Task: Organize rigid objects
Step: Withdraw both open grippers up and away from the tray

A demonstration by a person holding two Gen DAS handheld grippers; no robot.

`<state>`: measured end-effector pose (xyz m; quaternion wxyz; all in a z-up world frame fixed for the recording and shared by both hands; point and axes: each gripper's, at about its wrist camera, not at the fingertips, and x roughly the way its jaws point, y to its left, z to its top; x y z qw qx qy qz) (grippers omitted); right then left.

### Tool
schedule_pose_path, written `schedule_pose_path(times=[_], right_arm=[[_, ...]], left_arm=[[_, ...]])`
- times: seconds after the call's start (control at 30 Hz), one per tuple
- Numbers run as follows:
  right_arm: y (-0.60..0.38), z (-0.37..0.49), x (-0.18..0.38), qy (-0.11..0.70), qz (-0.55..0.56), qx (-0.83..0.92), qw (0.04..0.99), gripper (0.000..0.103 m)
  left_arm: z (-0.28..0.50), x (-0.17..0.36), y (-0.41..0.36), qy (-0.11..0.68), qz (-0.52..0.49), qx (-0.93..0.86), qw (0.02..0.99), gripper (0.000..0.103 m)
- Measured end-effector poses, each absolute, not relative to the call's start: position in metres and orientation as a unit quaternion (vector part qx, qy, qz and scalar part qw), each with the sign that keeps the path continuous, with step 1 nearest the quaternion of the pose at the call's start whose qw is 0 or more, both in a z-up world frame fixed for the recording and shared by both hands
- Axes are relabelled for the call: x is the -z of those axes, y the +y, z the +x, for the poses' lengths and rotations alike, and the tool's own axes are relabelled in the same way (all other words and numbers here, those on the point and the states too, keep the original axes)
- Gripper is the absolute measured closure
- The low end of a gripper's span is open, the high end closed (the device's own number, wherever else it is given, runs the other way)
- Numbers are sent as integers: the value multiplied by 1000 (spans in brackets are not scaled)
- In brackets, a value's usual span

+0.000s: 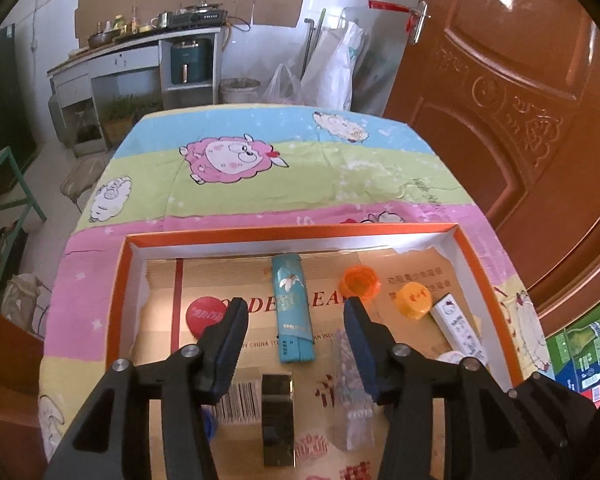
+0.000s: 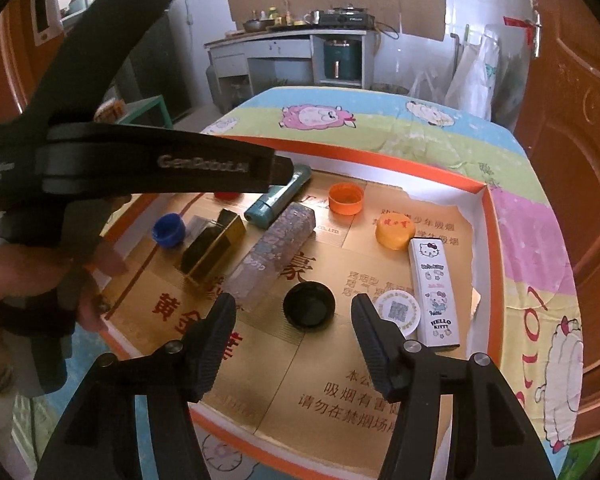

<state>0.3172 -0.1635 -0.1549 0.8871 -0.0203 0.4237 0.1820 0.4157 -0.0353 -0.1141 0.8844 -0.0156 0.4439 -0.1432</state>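
The left hand-held gripper [image 1: 296, 312] hangs with jaws apart above the teal lighter [image 1: 293, 308], which lies flat in the orange-rimmed tray [image 1: 482, 264] on the table [image 1: 300, 176]. The right hand-held gripper [image 2: 294, 312] is likewise spread, nothing between its pads, over a black cap [image 2: 309, 305] (upturned, apparently). Gold lighter [image 2: 214, 254], glittery lighter [image 2: 274, 246] and white lighter [image 2: 434, 284] lie nearby.

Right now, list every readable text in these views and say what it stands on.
"GenRobot.AI": side of the left gripper.
"HELLO KITTY": white box.
"CO., LTD": gold tray liner.
"吸烟有害": the liner's near edge.
Red cap, yellow cap, barcode, QR lid: unreadable.
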Motion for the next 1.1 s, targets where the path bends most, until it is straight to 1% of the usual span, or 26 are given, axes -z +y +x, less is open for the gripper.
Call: schedule_pose_path(times=[0.3,0.47,0.87,1.0,1.1], right_arm=[[-176,283,139,408,2,-161,899,41],[-174,263,132,400,-4,-156,903,41],[-179,230,127,400,20,-135,907,41],[-184,208,118,388,20,-110,915,41],[-187,192,111,379,24,-99,920,38]], left_arm=[[375,90,-22,404,-7,126,906,53],[345,83,-16,387,-7,119,914,53],[281,72,-3,369,-19,117,922,53],[257,68,-1,359,-23,124,925,53],[239,66,0,354,-25,125,926,53]])
